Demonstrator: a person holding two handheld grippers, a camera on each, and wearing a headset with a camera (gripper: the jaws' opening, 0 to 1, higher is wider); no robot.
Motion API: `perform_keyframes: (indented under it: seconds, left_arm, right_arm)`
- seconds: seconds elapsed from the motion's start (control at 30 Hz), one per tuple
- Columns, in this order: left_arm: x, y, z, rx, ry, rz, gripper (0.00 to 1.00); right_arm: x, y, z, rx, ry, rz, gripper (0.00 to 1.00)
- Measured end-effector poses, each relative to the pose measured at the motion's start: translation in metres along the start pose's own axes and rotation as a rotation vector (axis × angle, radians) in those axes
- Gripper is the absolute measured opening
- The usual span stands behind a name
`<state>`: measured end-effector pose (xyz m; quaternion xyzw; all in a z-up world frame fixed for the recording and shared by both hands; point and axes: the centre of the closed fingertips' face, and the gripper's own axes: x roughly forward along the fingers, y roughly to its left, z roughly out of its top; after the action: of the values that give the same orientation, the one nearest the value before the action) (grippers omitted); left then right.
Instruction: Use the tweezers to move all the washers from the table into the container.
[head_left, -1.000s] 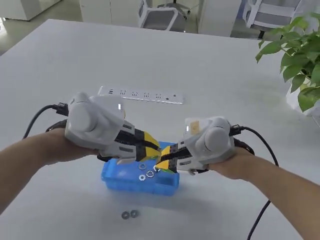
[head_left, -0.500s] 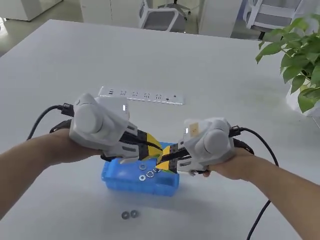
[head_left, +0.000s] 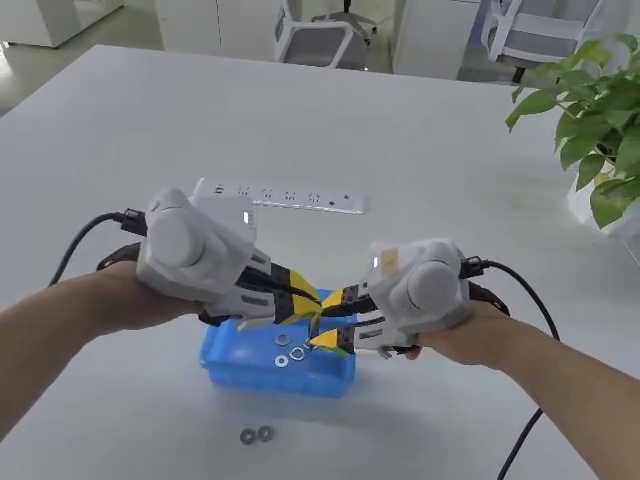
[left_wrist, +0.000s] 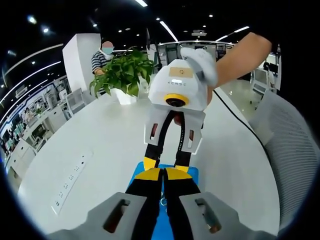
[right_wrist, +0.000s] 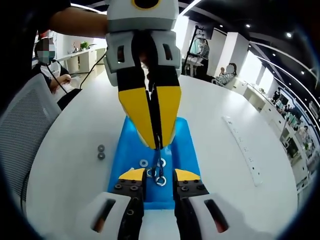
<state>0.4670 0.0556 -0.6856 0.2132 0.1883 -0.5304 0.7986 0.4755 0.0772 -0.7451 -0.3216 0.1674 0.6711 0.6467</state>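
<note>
**Inspector:** Over the blue container (head_left: 225, 352), what is the state of your claws?

**Operator:** My left claw (left_wrist: 163, 174) is clamped on the tweezers (right_wrist: 156, 125). Their tips are down among the washers (right_wrist: 151, 171) inside, possibly gripping one. My right claw (right_wrist: 160, 176) stands part open, holding nothing. Two loose washers (head_left: 256, 435) lie on the table (head_left: 420, 180).

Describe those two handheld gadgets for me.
The left gripper and right gripper each have a rounded pale grey housing, black jaws with yellow tips, and a black cable trailing behind. The right one bears a small yellowish label. Forearms are bare.
</note>
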Motion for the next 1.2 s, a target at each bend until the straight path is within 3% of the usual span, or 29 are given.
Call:
perform_keyframes:
  seconds: [0.2,0.53,0.93,1.07,1.2]
  left_arm:
    - [-0.001,0.001,-0.001,-0.005,0.001,0.0,0.05]
    - [-0.004,0.002,0.0,-0.007,0.001,0.007,0.04]
    - [-0.024,0.004,0.017,-0.017,-0.02,0.055,0.04]
    - [-0.036,0.004,0.028,-0.033,-0.029,0.075,0.04]
    - [-0.044,0.002,0.032,-0.019,-0.012,0.089,0.04]
  right_arm:
    - [-0.008,-0.001,0.004,0.023,-0.012,-0.026,0.27]
    - [-0.031,0.0,-0.001,0.129,-0.013,-0.092,0.43]
    - [-0.057,0.017,-0.008,0.221,-0.015,-0.158,0.55]
    - [-0.065,0.027,-0.009,0.254,-0.016,-0.171,0.57]
    - [-0.071,0.035,-0.005,0.291,-0.035,-0.184,0.61]
